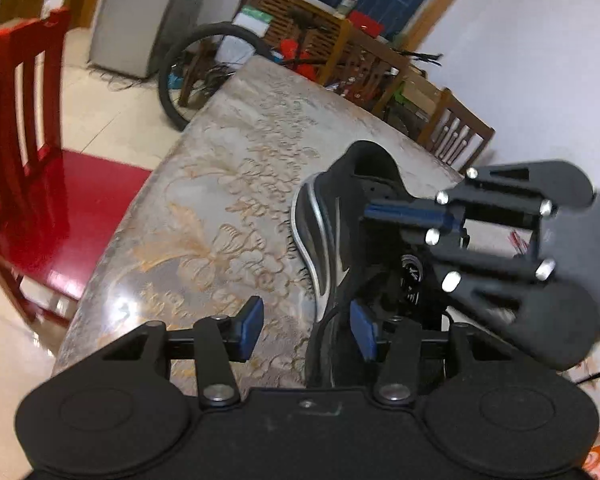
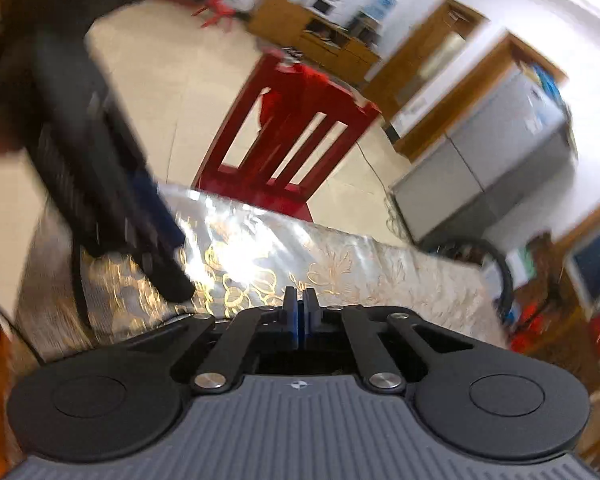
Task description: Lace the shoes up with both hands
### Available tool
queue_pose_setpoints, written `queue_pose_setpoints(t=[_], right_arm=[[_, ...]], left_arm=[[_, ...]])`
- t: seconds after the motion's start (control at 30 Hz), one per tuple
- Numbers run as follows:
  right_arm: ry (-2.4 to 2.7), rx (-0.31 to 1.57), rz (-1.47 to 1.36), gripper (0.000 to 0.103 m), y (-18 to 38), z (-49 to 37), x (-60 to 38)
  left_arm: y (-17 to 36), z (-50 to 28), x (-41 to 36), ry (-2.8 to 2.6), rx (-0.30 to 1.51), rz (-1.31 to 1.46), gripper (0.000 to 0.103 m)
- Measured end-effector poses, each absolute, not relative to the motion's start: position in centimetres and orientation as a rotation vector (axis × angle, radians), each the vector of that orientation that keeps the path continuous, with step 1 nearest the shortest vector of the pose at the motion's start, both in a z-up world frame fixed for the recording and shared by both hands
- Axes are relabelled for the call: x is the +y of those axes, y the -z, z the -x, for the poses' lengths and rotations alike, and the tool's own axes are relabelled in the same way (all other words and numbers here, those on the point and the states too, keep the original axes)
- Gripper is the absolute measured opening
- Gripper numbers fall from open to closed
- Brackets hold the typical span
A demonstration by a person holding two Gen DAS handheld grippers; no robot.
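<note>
A black sneaker (image 1: 328,232) with silver stripes lies on the patterned table (image 1: 227,184), its opening toward the far end. My left gripper (image 1: 306,330) is open at the shoe's near end. One blue pad (image 1: 248,326) hangs over the table and the other over the shoe's edge, gripping nothing. My right gripper (image 1: 376,212) comes in from the right above the shoe's opening, its blue pads pressed together. In the right wrist view the right gripper (image 2: 300,310) is shut with nothing visible between the pads. The left gripper (image 2: 167,276) appears there as a dark blur. No lace is clearly visible.
A red chair (image 1: 31,184) stands at the table's left side. Beyond the far end are a bicycle wheel (image 1: 187,80), a grey fridge (image 1: 135,20) and a wooden bench (image 1: 340,48) with clutter. A wooden chair (image 1: 456,132) stands at the far right corner.
</note>
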State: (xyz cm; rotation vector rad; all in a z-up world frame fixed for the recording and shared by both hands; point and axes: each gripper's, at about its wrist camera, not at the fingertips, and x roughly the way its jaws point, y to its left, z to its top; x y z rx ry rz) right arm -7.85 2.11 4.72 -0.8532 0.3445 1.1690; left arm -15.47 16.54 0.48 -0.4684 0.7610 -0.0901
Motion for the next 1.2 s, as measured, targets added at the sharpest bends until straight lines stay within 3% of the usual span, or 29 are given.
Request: queue_pose_setpoints(t=[0.13, 0.23, 0.37, 0.6, 0.7, 0.77, 0.87, 1.0, 1.2], right_arm=[[-1.212, 0.694, 0.198, 0.002, -9.6, 2.9, 0.4], [-1.248, 0.764, -0.208, 0.003, -12.6, 0.5, -1.7], [-1.345, 0.741, -0.586, 0.003, -15.9, -1.5, -3.3], [-1.572, 0.599, -0.860, 0.000, -21.0, -1.8, -2.4], [-1.552, 0.455, -0.686, 0.001, -23.8, -0.8, -1.7], [-1.489, 0.442, -0.478, 0.010, -24.0, 0.4, -0.8], [-1.373, 0.551, -0.141, 0.052, -20.9, 2.3, 1.0], [-1.244, 0.679, 0.231, 0.053, -14.2, 5.2, 1.7], [-1.227, 1.022, 0.392, 0.053, -7.6, 6.1, 3.6]], left_arm=[[-0.3, 14.1, 15.6, 0.125, 0.759, 0.407, 0.046], [-0.3, 13.4, 15.9, 0.122, 0.759, 0.409, 0.047], [-0.1, 12.7, 15.9, 0.098, 0.768, 0.372, 0.047], [0.0, 12.6, 15.7, 0.081, 0.782, 0.346, 0.047], [-0.2, 13.1, 15.9, 0.067, 0.783, 0.340, 0.047], [-0.3, 14.1, 16.4, 0.048, 0.784, 0.341, 0.047], [-0.1, 16.0, 17.8, -0.012, 0.803, 0.349, 0.048], [0.4, 19.7, 20.2, -0.114, 0.851, 0.393, 0.048], [0.4, 23.4, 21.7, -0.189, 0.886, 0.429, 0.048]])
